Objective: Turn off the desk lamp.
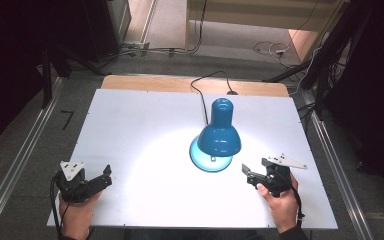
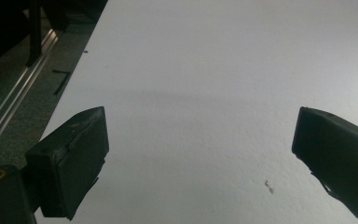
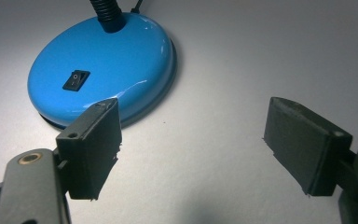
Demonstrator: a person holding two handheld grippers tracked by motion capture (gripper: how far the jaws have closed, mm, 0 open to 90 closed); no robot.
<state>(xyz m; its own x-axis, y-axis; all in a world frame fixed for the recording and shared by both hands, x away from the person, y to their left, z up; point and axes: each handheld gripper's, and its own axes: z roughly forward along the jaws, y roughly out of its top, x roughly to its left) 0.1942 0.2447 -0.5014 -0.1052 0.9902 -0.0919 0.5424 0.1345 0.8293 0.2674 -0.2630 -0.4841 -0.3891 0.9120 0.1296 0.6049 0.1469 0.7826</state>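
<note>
A blue desk lamp (image 1: 219,135) stands in the middle of the white board (image 1: 130,130), lit, with a bright pool under its shade. In the right gripper view its round base (image 3: 116,60) carries a black rocker switch (image 3: 76,80) and a black gooseneck (image 3: 106,14). My right gripper (image 1: 256,168) (image 3: 193,144) is open just right of the base, with nothing between its jaws; its left jaw is close to the base rim. My left gripper (image 1: 104,178) (image 2: 200,154) is open over bare board near the front left corner.
The lamp's black cable (image 1: 202,82) runs back over the wooden table edge (image 1: 145,82). Aluminium rails (image 1: 20,160) flank the board on both sides. More cables (image 1: 270,49) lie on the floor beyond the table.
</note>
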